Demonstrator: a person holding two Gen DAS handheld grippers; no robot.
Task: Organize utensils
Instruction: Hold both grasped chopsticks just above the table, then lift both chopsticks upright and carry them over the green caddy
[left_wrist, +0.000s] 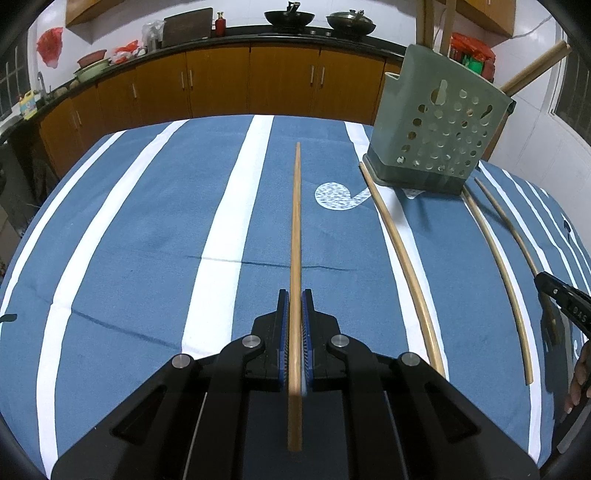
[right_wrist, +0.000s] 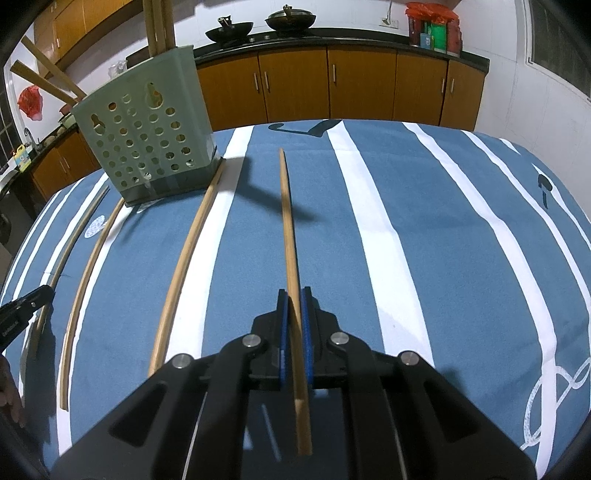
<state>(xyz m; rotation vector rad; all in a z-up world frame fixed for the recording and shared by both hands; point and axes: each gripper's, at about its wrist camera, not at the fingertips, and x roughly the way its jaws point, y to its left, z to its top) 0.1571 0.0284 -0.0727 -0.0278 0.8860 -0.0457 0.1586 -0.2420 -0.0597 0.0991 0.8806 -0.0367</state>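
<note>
A long, thin, light-brown wooden chopstick (left_wrist: 295, 258) is clamped between the blue-padded jaws of the black left gripper (left_wrist: 295, 295), which are drawn in until only the stick's width is left between them; the stick is seen pointing forward above the blue cloth with white stripes (left_wrist: 147, 240) that covers the table, with its rear end projecting back past the pads. In the right wrist view a second light-brown wooden chopstick (right_wrist: 290, 240) is pinched in the same way between the blue pads of the black right gripper (right_wrist: 294, 295), its far tip raised off the cloth and a dark shadow thrown beneath it. A pale green perforated plastic utensil holder on a darker base (left_wrist: 439, 122) is stood upright on the cloth at the far side, between the two grippers, and wooden sticks (right_wrist: 159, 26) are already stood in it, protruding above its rim. Three loose wooden chopsticks (right_wrist: 184, 258) are laid lengthwise on the cloth in front of the holder, side by side and apart from one another, the far end of one lying just beside the holder's base. Brown kitchen cabinets (left_wrist: 255, 85) are seen behind the table.
</note>
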